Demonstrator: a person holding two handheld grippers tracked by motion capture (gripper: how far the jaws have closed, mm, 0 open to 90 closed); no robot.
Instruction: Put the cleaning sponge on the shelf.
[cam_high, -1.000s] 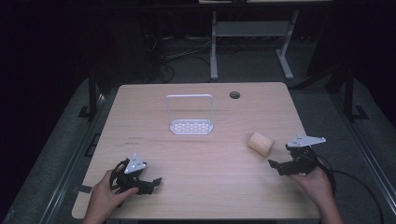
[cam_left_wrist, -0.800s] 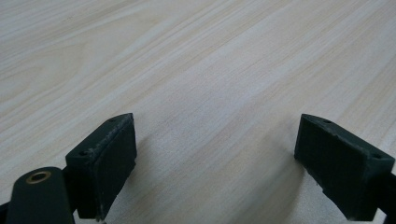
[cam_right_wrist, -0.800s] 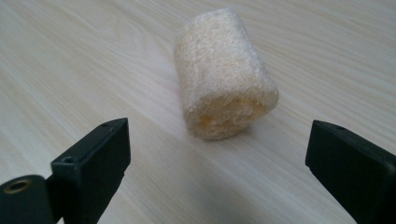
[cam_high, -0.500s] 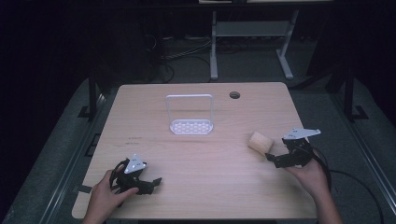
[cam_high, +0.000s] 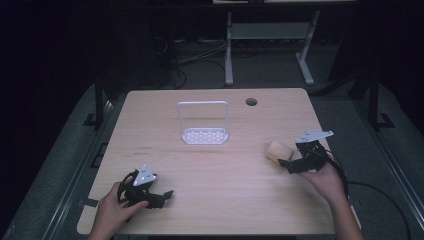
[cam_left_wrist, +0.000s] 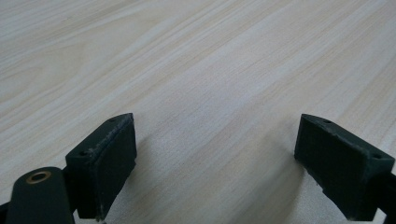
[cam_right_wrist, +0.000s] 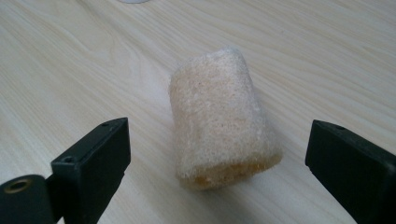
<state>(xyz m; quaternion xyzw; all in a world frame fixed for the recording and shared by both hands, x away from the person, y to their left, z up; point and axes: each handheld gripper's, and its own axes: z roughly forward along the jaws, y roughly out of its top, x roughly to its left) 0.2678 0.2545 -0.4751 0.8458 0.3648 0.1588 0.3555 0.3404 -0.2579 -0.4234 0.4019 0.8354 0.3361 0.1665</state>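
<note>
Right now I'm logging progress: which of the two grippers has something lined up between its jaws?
The right gripper: the tan loofah sponge lies between its open jaws, untouched. The left gripper frames bare table.

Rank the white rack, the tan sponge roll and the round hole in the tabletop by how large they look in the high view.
1. White rack, clearly largest.
2. Tan sponge roll, beside the right hand-held gripper.
3. Round hole, smallest, though it lies farthest from the camera.
</note>
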